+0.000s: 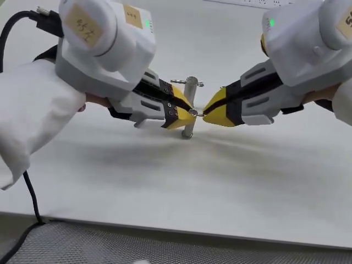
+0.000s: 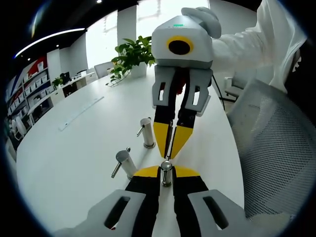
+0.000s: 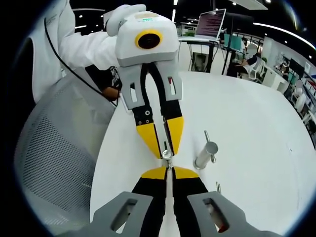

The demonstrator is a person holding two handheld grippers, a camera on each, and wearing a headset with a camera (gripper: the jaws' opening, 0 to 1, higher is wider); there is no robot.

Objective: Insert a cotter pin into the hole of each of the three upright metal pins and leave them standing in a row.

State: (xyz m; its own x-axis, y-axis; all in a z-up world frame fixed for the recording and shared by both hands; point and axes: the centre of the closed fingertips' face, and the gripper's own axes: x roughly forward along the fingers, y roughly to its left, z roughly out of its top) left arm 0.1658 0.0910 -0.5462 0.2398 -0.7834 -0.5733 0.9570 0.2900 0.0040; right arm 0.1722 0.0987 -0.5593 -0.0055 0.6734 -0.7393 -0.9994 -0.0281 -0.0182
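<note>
My left gripper [image 1: 186,115] is shut on the top of an upright metal pin [image 1: 188,131] that stands on the white table [image 1: 181,181]. From the right, my right gripper [image 1: 208,115] meets it tip to tip, shut on a thin cotter pin [image 1: 199,114] whose point touches the pin's head. The left gripper view has this pin [image 2: 166,174] between my left gripper's [image 2: 167,170] jaws, with the right gripper [image 2: 169,145] opposite. Two more upright pins [image 2: 147,132] [image 2: 124,163] stand beyond, each with a cotter pin through it. The right gripper [image 3: 168,173] faces the left gripper [image 3: 165,147].
A mesh chair back [image 2: 276,148] stands beside the table's near edge [image 1: 181,235]. A black cable [image 1: 30,192] hangs from the left gripper over that edge. A potted plant [image 2: 131,57] sits at the table's far end. One finished pin [image 3: 206,154] stands close beside the gripper tips.
</note>
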